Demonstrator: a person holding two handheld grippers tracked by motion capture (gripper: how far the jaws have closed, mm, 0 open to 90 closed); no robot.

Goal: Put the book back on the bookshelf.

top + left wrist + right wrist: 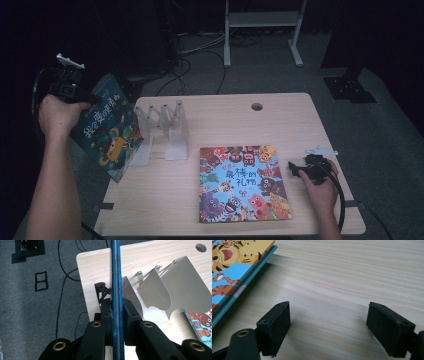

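Left tongs point(117, 315) clamped on the blue picture book point(106, 127), held edge-up over the counter's point(280, 115) left end, just left of the metal book rack point(162, 131). Right tongs point(328, 327) gaping, beside the flat monster book point(242, 183).

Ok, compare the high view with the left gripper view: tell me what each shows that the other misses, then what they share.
High view alone: the dark blue book's cover, held tilted off the table's left edge by the left gripper; the right gripper beside the whole flat picture book.

Left gripper view alone: the jaws shut on the dark blue book, seen edge-on as a thin blue line, and a square marked on the grey floor.

Both: the metal book rack, the table with its round hole.
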